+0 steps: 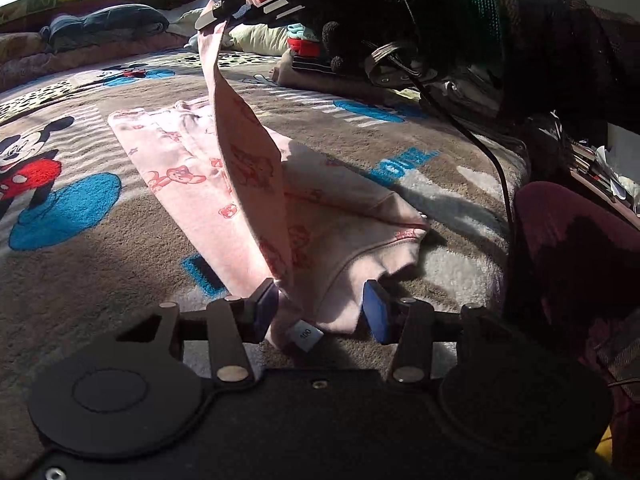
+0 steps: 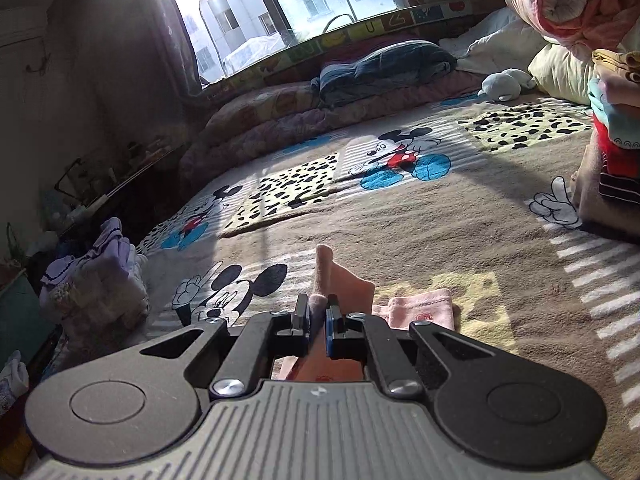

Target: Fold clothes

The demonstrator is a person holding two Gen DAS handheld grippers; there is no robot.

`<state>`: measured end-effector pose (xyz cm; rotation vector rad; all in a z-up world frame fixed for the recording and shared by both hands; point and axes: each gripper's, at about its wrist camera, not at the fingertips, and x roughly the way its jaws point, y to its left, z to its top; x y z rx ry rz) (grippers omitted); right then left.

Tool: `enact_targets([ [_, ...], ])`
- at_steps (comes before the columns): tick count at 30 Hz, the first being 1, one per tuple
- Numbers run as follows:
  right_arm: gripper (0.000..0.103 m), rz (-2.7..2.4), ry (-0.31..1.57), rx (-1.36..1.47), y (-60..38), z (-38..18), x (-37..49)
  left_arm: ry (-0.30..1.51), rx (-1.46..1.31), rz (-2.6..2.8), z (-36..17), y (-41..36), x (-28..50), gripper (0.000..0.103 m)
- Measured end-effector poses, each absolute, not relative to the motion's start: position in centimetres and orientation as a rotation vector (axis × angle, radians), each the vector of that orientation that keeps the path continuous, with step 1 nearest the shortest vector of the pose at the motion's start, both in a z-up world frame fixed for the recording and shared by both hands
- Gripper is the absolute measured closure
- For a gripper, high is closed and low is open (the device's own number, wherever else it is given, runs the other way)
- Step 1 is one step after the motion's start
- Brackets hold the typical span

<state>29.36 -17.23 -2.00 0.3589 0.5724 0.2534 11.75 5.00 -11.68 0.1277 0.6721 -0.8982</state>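
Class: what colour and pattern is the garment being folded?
Pale pink garment with small red cartoon prints; clearest in the left wrist view.

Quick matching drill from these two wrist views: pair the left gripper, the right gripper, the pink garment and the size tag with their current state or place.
Things:
1. left gripper
2. right gripper
3. pink garment
4. size tag

States:
A. shut on a raised strip of the cloth
B. partly flat on the blanket, partly lifted
C. open, fingers either side of the near hem
D. white, at the hem between the left fingers

Pairs: 1-C, 2-A, 3-B, 4-D
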Motion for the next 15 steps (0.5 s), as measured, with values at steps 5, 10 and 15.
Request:
enact_targets([
  [5, 0.094, 0.250, 0.636, 0.297, -15.6, -3.2, 31.5, 0.679, 0.111, -0.906, -11.8, 5.0, 11.9, 0.055],
  [10, 0.094, 0.239, 0.693, 0.219, -14.1, -4.9, 33.3, 0.684, 0.099, -0.916, -11.8, 5.1, 12.1, 0.054],
  [15, 0.093, 0.238, 0.735, 0.187, -13.1, -6.5, 35.0, 0.689, 0.087, -0.924, -11.9, 5.3, 12.3, 0.053],
])
